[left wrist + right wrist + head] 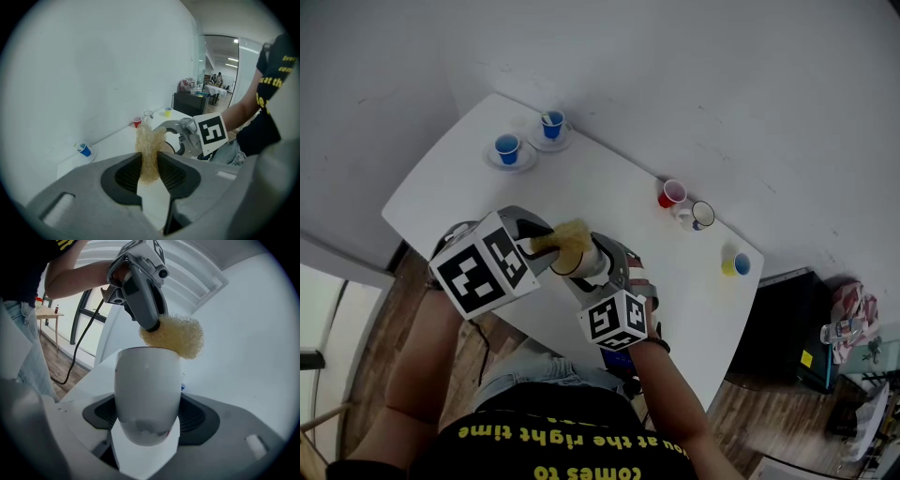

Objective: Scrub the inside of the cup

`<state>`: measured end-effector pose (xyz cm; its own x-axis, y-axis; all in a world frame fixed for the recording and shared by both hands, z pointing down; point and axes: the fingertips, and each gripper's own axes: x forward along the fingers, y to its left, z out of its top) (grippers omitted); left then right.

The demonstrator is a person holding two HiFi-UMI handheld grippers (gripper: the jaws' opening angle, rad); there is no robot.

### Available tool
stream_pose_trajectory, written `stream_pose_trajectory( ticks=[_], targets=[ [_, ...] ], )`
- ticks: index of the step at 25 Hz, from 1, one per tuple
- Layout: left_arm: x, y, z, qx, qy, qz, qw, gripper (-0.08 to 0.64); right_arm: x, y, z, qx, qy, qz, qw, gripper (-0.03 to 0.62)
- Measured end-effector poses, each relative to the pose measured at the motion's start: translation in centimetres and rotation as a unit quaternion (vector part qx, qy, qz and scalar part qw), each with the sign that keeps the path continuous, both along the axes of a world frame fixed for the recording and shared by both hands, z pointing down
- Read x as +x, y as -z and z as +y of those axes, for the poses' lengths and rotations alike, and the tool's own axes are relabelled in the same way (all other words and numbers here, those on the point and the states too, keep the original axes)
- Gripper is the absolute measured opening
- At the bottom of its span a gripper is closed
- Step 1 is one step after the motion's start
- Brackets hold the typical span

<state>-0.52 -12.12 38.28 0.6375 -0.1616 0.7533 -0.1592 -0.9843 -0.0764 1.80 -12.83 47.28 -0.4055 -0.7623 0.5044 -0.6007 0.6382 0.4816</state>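
- In the head view, we see the left gripper (pixel 546 246) and the right gripper (pixel 598 265) meeting above the near edge of the white tabletop (pixel 609 178). The left one pinches a tan, frizzy mesh scrubber (pixel 567 234). The right one holds a white ceramic cup (pixel 578 262) off the table. The scrubber sits at the cup's mouth.
- Far across the table stand two small blue cups on white saucers (pixel 507 148). A small red cup (pixel 672 194) and a white mug with a dark rim (pixel 701 215) stand near its right edge.
- In the left gripper view, the left gripper's (pixel 149 164) jaws are pressed onto the lower part of the scrubber (pixel 150 145), which sticks out past their tips. The right gripper (pixel 185 133) lies just beyond it.
- In the right gripper view, the right gripper's (pixel 147 413) jaws are clamped on both sides of the cup (pixel 147 390), whose mouth points away from the camera. The scrubber (pixel 176 336) bulges over the cup's far rim, held by the left gripper (pixel 152 326) coming down from above. We cannot tell how deep it reaches inside.
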Motion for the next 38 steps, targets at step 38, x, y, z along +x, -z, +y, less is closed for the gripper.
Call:
stream_pose_trajectory(
  ticks=[38],
  targets=[
    [-4.6,-5.8,0.7,-0.046,0.067,-0.039,0.9959,0.1,3.0,1.4,-0.5,-0.002,-0.035,-0.095,0.995,0.382]
  ],
)
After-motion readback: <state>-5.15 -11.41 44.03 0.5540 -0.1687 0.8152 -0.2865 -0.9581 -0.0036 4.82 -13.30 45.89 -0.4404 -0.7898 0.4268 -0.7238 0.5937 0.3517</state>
